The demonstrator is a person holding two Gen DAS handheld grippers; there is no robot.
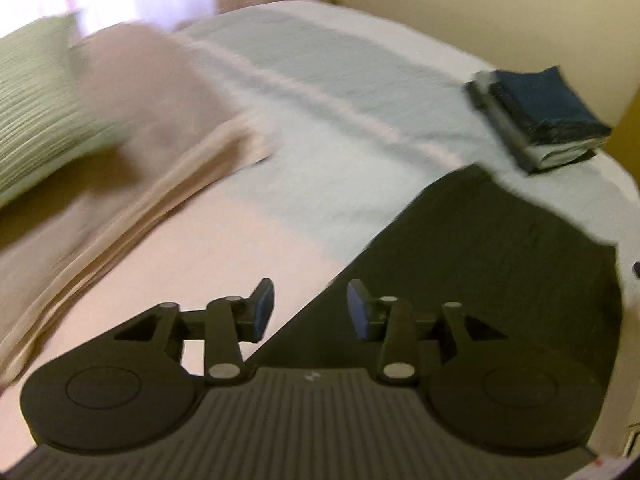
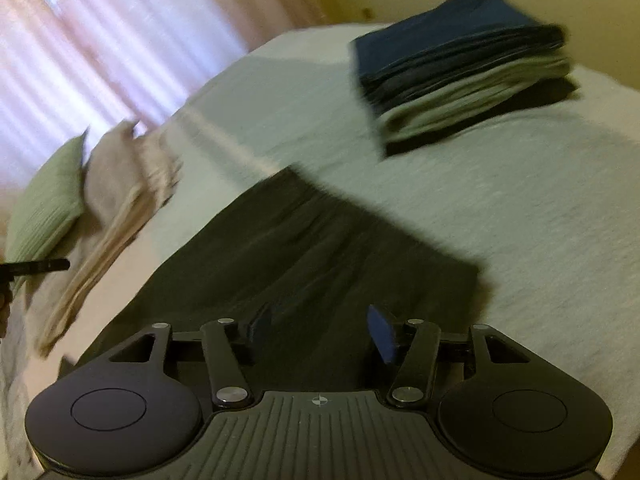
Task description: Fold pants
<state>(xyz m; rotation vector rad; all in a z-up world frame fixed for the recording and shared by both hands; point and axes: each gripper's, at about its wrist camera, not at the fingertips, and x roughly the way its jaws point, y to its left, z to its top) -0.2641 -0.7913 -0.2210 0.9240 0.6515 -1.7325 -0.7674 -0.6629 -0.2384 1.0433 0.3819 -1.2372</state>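
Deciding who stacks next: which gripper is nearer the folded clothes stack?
Right. The right gripper faces the stack beyond the dark pants; the left gripper sees it farther off.

We count one pair of dark pants (image 2: pixel 304 256) lying flat, one stack of folded clothes (image 2: pixel 464 80), and one beige folded blanket (image 1: pixel 132 128). We see one green pillow (image 1: pixel 36 96), one bed (image 2: pixel 540 208), and two grippers, the left gripper (image 1: pixel 308 308) and the right gripper (image 2: pixel 320 330).

The pants (image 2: pixel 304 256) are dark matt cloth on a pale, nubbly bedspread (image 2: pixel 520 208). Both grippers, left (image 1: pixel 310 310) and right (image 2: pixel 320 330), are matt black plastic with shiny metal pins.
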